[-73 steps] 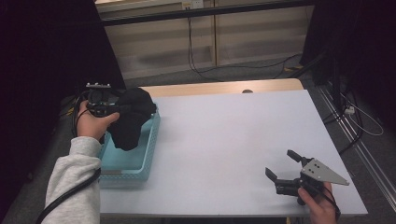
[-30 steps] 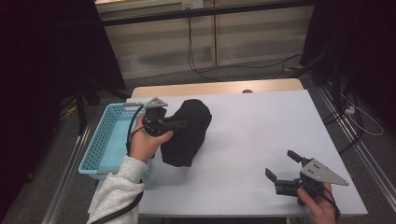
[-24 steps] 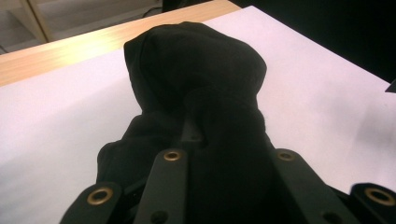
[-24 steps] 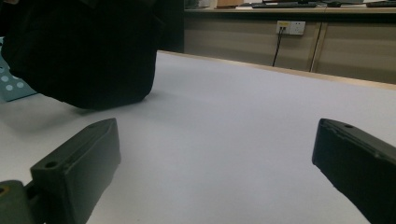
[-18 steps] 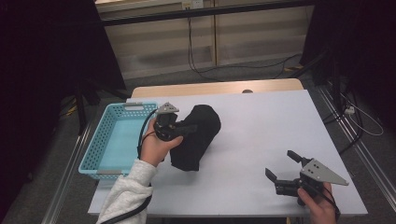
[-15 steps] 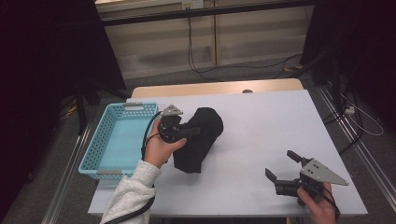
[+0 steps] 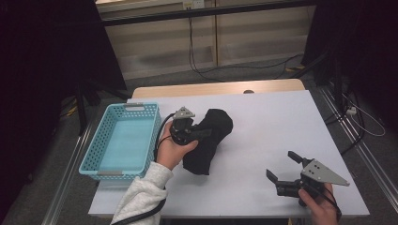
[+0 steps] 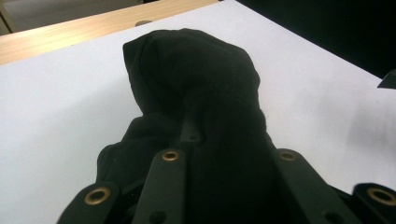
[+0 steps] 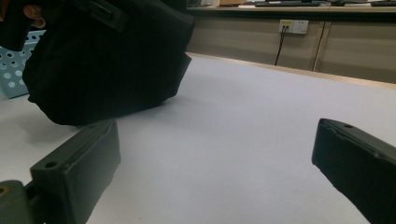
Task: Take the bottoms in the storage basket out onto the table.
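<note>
A black cloth garment [image 7: 210, 138] hangs bunched over the white table [image 7: 267, 126], its lower end touching the surface just right of the blue basket [image 7: 123, 139]. My left gripper [image 7: 202, 133] is shut on the black garment; in the left gripper view the cloth [image 8: 196, 107] drapes over and between the jaws. Near the table's front right corner my right gripper [image 7: 284, 168] stands open with nothing between its jaws. The right gripper view shows the garment [image 9: 107, 60] at far left, well ahead of the gripper [image 9: 215, 172].
The blue perforated basket sits at the table's left edge, its floor bare. A wooden strip [image 7: 220, 89] runs along the table's far edge. Cables [image 7: 356, 117] trail on the floor at the right. White tabletop stretches between the garment and the right gripper.
My left gripper has lifted the black garment out of the blue basket and carried it right, onto the table. The right gripper has stayed put, open.
</note>
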Tool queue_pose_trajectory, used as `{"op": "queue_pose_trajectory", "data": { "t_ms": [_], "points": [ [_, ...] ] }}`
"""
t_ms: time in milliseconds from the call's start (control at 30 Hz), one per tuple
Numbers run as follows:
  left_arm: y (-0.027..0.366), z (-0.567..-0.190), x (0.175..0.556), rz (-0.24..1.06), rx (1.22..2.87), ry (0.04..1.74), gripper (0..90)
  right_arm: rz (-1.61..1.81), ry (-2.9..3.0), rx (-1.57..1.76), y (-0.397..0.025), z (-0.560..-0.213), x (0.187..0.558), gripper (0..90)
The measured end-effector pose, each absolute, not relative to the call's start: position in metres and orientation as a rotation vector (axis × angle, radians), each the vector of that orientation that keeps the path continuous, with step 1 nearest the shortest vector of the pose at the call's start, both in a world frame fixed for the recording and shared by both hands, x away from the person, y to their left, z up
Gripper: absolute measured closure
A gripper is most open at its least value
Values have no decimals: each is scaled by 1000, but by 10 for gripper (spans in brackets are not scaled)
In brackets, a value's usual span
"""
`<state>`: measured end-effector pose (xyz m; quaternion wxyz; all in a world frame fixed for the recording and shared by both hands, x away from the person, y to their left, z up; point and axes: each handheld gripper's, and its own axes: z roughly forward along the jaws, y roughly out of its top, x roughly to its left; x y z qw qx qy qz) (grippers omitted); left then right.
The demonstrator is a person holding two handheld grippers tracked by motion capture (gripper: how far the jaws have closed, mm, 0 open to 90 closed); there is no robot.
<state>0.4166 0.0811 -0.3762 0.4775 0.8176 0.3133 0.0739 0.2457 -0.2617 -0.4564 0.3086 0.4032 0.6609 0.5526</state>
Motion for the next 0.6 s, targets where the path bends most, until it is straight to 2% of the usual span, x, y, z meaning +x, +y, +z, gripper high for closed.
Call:
{"op": "queue_pose_trajectory", "data": {
  "t_ms": [267, 400, 433, 467, 600],
  "points": [
    [70, -386, 418, 183, 1997, 745, 728, 1456, 1749, 1059, -261, -456, 246, 0],
    [69, -390, 416, 185, 1980, 746, 528, 1451, 1754, 1058, -260, -456, 246, 0],
    [70, -391, 416, 197, 1982, 742, 528, 1444, 1757, 1052, -260, -456, 246, 0],
    [71, -391, 417, 200, 1983, 742, 449, 1429, 1766, 1040, -259, -456, 245, 0],
    [76, -389, 415, 213, 1975, 728, 332, 1418, 1769, 1029, -258, -454, 244, 0]
  ]
}}
